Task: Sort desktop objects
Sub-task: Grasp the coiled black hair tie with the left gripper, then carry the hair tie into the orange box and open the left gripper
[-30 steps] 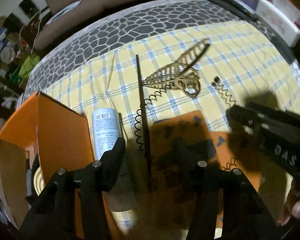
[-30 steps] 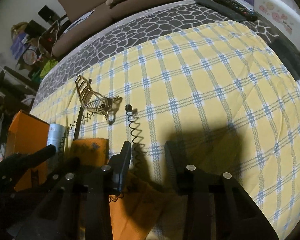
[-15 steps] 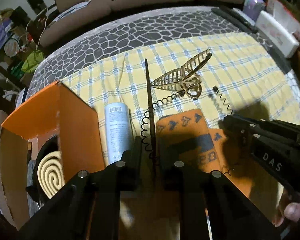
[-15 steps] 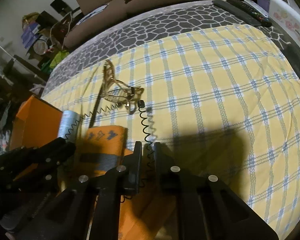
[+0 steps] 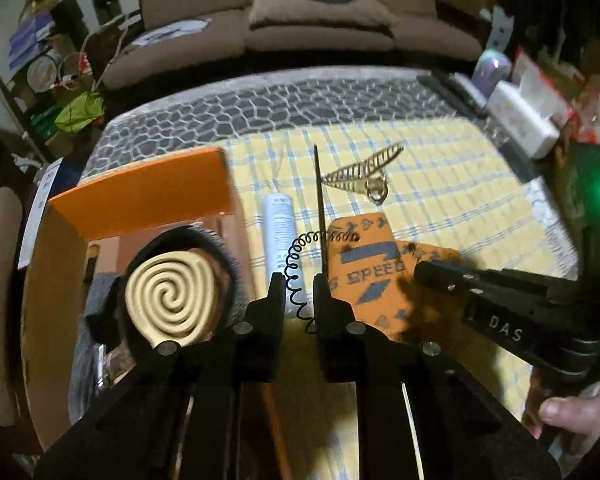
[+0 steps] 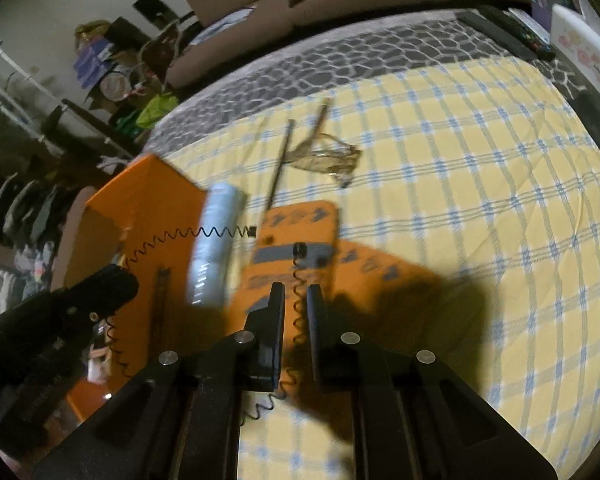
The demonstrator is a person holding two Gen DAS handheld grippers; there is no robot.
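Beside orange box (image 5: 140,184) rim (checked cloth (image 6: 480,160) bare)

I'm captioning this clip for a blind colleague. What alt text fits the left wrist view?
The left gripper is shut on a black coiled cord above a yellow checked cloth. To its left stands an open orange box holding a cream spiral coil; ahead lie a white tube, a gold hair claw and an orange cloth.

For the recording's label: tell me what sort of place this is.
Probably a home living room: a brown cushioned sofa behind the table with a yellow checked cloth, and cluttered shelves by the wall.
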